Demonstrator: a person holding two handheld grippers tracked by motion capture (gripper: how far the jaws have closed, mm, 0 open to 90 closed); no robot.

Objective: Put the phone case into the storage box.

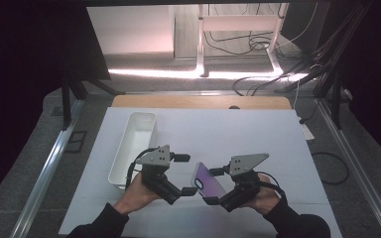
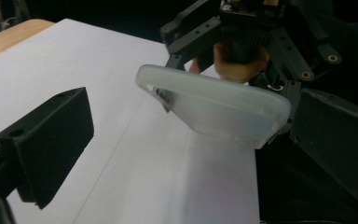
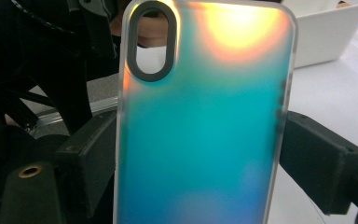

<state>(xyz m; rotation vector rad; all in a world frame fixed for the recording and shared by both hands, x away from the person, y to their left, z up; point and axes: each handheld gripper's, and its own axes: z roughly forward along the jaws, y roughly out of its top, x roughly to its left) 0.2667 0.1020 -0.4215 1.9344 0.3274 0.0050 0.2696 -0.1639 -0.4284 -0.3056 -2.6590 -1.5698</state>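
Both jaws of right gripper (image 1: 213, 186) clamp phone case (image 1: 209, 180) by long edges; left gripper (image 1: 184, 174) jaws spread wide, case end between, untouched.

1. A long white plastic bin (image 1: 131, 146) lies lengthwise on the left part of the table, open side up.
2. A white sheet (image 1: 258, 134) covers most of the tabletop.
3. The wooden table edge (image 1: 198, 101) shows at the far side.
4. Black cables (image 1: 278, 74) trail over the floor beyond, near a white frame (image 1: 238, 22).
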